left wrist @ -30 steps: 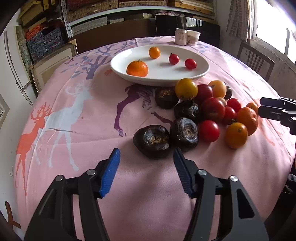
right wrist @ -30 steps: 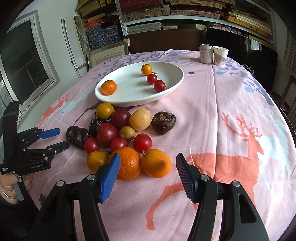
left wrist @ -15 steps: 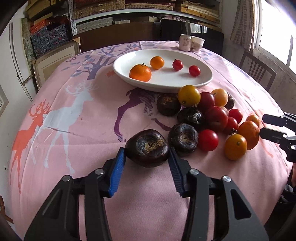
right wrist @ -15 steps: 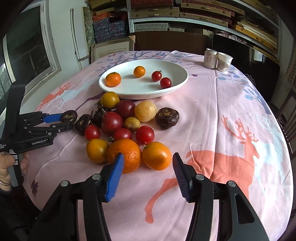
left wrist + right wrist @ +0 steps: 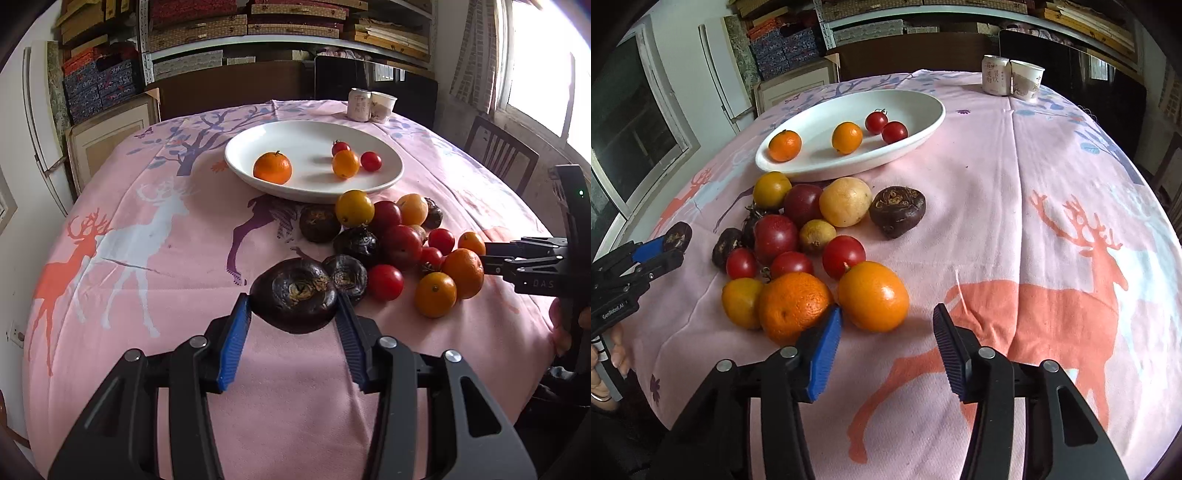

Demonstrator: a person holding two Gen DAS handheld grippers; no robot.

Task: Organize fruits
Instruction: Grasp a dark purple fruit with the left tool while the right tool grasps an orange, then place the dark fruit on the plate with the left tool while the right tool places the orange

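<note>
While my left fingers (image 5: 293, 314) clench the dark fruit (image 5: 294, 295), my right fingers (image 5: 886, 317) are closing on nothing yet (orange (image 5: 873, 295) sits just ahead, slightly left).

a lived-in home dining room: round table (image 5: 147, 258) under a pink deer-print cloth, wooden chair (image 5: 498, 155), shelves (image 5: 258, 22) stacked with boxes.
</note>
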